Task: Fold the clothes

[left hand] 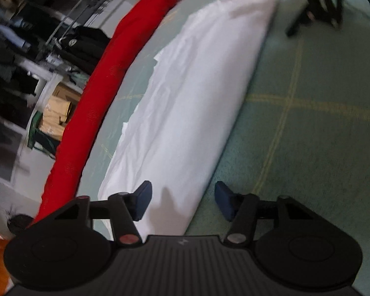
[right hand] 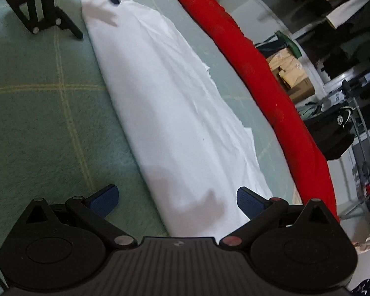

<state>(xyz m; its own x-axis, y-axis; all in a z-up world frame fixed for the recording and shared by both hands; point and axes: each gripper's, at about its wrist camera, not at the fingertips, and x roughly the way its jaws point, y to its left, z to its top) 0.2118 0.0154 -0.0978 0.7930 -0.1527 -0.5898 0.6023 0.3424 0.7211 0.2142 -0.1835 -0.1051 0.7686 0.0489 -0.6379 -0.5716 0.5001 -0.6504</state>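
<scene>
pale green woven mat with thin yellow grid lines (left hand: 308, 123), spread wide as the work surface under everything. behind its far edge, cluttered shelves of dark clothing (left hand: 17, 49) and brown cardboard boxes (right hand: 291, 74).

long white folded garment (left hand: 197, 98), lying flat on the mat in a narrow band, smooth along one side, stepped loose edges along the side facing the red roll.

long red fabric roll (left hand: 106, 98), stretched along the mat's edge beside the garment, apart from it, a strip of bare mat between.

black metal stand with angled legs (right hand: 42, 7), standing on the mat near the garment's far end in the right wrist view, on the side away from the red roll.

right gripper (right hand: 177, 201), over one end of the garment, blue-padded fingers (right hand: 103, 199) spread wide, nothing clamped, one over bare mat, the other above the cloth's edge.

left gripper (left hand: 182, 201), over the opposite end of the garment, blue fingers (left hand: 141, 202) apart, one above the cloth, the other above the mat, not pressing on anything.
</scene>
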